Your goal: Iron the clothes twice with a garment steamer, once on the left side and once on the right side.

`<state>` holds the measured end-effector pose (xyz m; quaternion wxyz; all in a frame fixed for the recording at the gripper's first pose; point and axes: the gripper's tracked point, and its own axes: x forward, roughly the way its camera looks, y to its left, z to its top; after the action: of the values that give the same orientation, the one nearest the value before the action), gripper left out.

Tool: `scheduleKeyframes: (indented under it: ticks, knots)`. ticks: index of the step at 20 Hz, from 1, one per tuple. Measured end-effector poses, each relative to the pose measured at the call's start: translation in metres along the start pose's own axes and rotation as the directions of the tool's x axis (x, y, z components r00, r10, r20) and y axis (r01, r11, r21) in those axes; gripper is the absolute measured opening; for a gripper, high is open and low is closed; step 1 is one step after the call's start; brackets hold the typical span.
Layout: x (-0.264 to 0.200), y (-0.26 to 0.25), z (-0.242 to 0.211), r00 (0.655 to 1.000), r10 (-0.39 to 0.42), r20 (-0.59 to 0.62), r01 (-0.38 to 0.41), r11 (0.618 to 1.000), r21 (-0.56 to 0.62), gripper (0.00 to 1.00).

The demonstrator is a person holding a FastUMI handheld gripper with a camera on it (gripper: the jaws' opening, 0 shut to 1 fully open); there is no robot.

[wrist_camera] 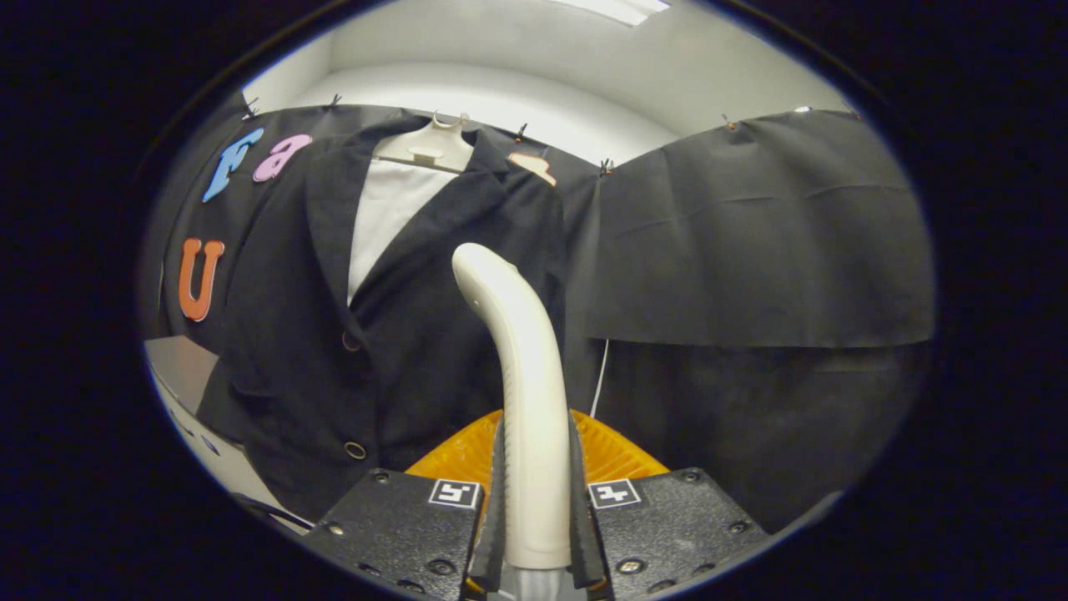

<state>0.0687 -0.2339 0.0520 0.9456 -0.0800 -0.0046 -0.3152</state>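
Closest to the camera, both black fingers [498,501] of my tool [534,509] press against the sides of a cream garment steamer handle [524,392], narrowed to just its width. That handle rises from between the fingers and curves toward the left at its rounded top. Behind its lower part sits an orange ribbed piece [613,455], partly hidden by the tool. Just beyond the steamer hangs a dark jacket [334,334] on a pale hanger [430,146], against the booth's black cloth wall [751,234]. The steamer's top overlaps the jacket's right front panel in my view; I cannot tell whether they touch. White lining [388,209] shows between the lapels, and 2 round buttons [355,451] sit on the front. A thin white cord [599,380] hangs right of the handle. Low on the left, past the jacket's sleeve, a pale bench [179,363] shows.
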Motion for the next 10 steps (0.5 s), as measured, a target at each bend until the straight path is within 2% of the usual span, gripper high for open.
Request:
scheduleKeyframes:
  ticks: [10]
  knots:
    - [-0.016, 0.014, -0.062, 0.996, 0.01, -0.087, -0.015, 0.998, -0.063, 0.34]
